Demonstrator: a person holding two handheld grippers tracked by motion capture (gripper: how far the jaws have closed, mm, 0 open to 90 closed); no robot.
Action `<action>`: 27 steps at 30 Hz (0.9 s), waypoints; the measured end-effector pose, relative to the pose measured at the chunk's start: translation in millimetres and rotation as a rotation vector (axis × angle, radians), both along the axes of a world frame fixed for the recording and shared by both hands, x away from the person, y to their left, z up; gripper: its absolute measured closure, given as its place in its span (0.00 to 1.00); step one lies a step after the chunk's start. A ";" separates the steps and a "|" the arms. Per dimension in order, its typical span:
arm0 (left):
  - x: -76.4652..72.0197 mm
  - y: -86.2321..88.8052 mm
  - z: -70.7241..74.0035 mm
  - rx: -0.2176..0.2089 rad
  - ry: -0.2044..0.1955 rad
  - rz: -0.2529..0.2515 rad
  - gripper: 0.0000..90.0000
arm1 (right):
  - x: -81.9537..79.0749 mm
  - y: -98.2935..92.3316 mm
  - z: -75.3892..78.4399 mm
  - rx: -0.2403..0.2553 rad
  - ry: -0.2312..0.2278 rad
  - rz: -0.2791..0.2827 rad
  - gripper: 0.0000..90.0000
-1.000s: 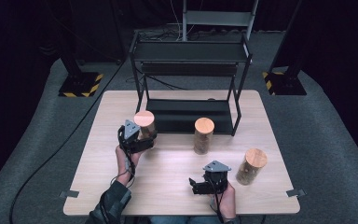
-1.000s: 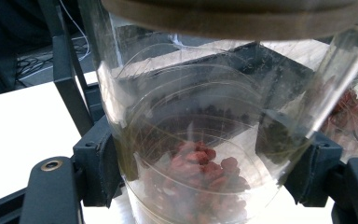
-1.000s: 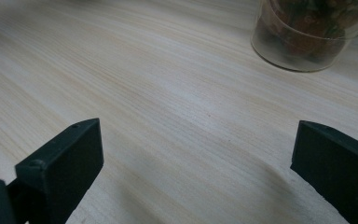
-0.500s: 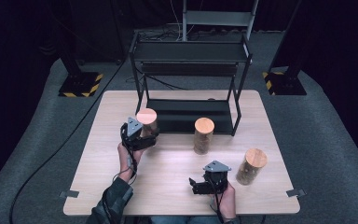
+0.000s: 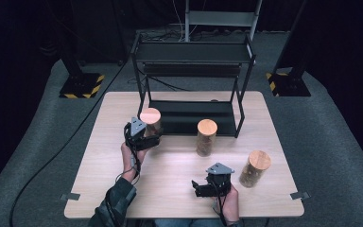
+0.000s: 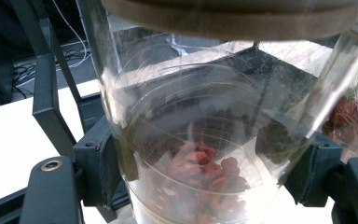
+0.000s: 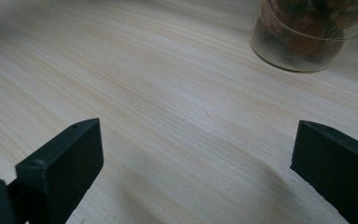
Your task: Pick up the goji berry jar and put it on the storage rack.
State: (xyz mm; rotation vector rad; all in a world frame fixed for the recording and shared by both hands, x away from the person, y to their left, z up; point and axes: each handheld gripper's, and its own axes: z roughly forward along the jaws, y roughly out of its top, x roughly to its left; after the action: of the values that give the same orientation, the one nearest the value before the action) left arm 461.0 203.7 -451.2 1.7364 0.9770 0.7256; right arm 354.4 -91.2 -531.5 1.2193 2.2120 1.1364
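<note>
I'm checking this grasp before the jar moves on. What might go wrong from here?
The left tool clamps the clear jar low on smooth, round walls, so it may slip or tip, with its wooden lid riding high. The black rack stands right beside it; its post could catch the jar on a careless lift. The right tool lies open on the table, giving no support.

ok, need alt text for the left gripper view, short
The left tongs are shut on a clear jar with a wooden lid, red dried pieces at its bottom. Behind it stands a black metal rack on the pale table.
</note>
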 end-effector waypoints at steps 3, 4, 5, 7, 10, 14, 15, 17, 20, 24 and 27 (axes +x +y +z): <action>1.5 -1.1 0.4 0.002 -0.002 -0.002 0.27 | -0.2 0.0 0.0 0.000 -0.002 0.001 0.01; 2.1 -1.7 0.4 0.002 -0.001 -0.002 0.27 | -0.2 -0.1 0.1 0.001 -0.002 0.001 0.01; 2.6 -2.1 0.3 0.003 0.000 -0.001 0.27 | -0.2 -0.2 0.1 0.002 -0.001 0.001 0.01; 3.7 -3.2 0.4 0.006 -0.001 -0.003 0.27 | -0.2 0.1 0.0 0.000 -0.001 0.003 0.01; 5.2 -5.2 0.8 0.006 -0.002 -0.003 0.27 | -0.2 0.0 0.0 0.000 -0.001 0.003 0.01; 8.0 -8.3 1.8 0.008 -0.004 -0.002 0.27 | -0.4 -0.2 0.1 0.002 -0.004 0.002 0.01; 8.7 -8.9 1.9 0.007 -0.001 -0.001 0.27 | -0.4 -0.3 0.1 0.004 -0.004 0.002 0.01; 10.1 -10.1 1.8 0.005 0.001 -0.001 0.27 | -0.5 -0.3 0.1 0.003 -0.006 0.002 0.01; 12.0 -11.6 1.5 0.004 0.001 0.000 0.27 | -0.6 -0.3 0.1 0.004 -0.006 0.002 0.01; 14.6 -13.6 2.3 -0.003 -0.003 0.010 0.27 | -0.9 -0.4 0.2 0.005 -0.009 0.001 0.01; 15.7 -13.9 2.8 -0.001 -0.005 0.012 0.27 | -1.2 -0.5 0.3 0.006 -0.012 0.000 0.01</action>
State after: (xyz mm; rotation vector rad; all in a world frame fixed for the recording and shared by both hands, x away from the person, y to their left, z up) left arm 476.7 189.8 -448.4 1.7284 0.9851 0.7363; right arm 353.2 -91.6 -531.2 1.2122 2.2013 1.1483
